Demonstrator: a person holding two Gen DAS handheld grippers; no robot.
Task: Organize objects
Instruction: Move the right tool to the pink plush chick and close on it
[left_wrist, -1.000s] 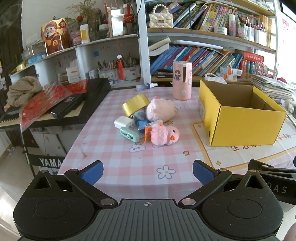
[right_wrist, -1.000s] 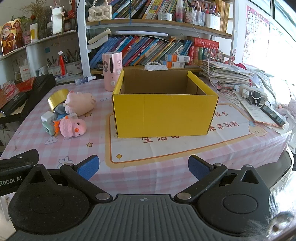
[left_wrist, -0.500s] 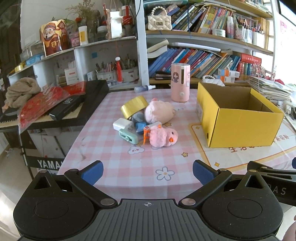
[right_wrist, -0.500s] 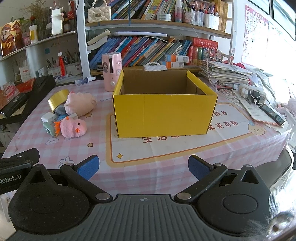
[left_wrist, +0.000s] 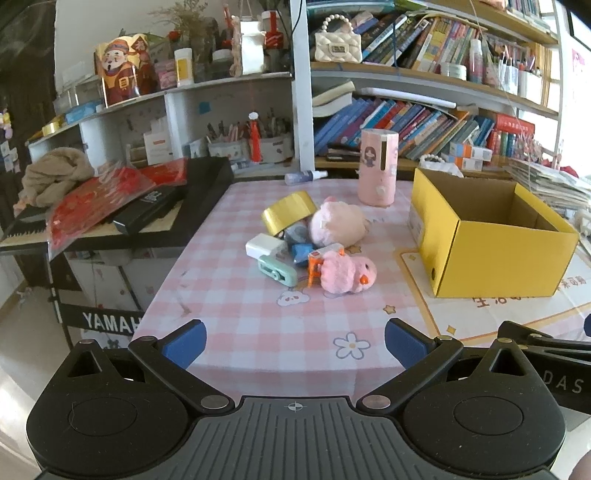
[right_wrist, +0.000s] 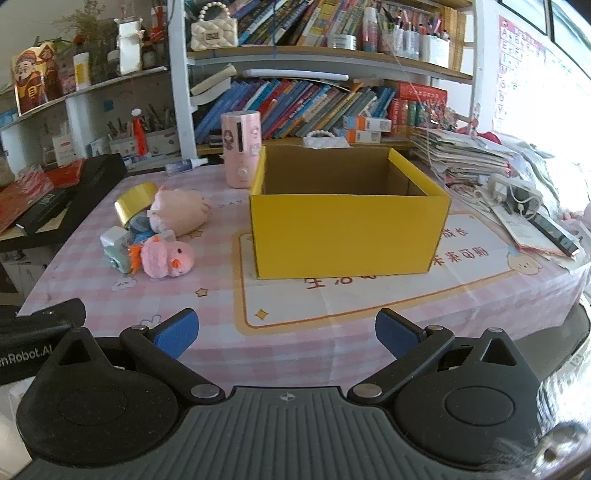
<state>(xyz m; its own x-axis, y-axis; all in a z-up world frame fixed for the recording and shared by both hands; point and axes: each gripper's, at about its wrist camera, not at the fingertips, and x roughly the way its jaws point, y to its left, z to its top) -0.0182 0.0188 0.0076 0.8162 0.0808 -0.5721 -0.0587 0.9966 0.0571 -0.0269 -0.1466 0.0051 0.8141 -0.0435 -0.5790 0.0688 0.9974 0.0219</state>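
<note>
Nearest, the left tool and right tool are hovering spread and empty over the surface edge. Farther on, toys are lying heaped left of the open box.

Both cameras sit low at the near edge of the table, looking forward across it toward the bookshelves. The left wrist view stands off the table's left part, with the toy pile at 12 o'clock and the yellow box at 2 o'clock. The right wrist view faces the box squarely, pile at 10 o'clock. Both views share pile, box and shelves.
</note>
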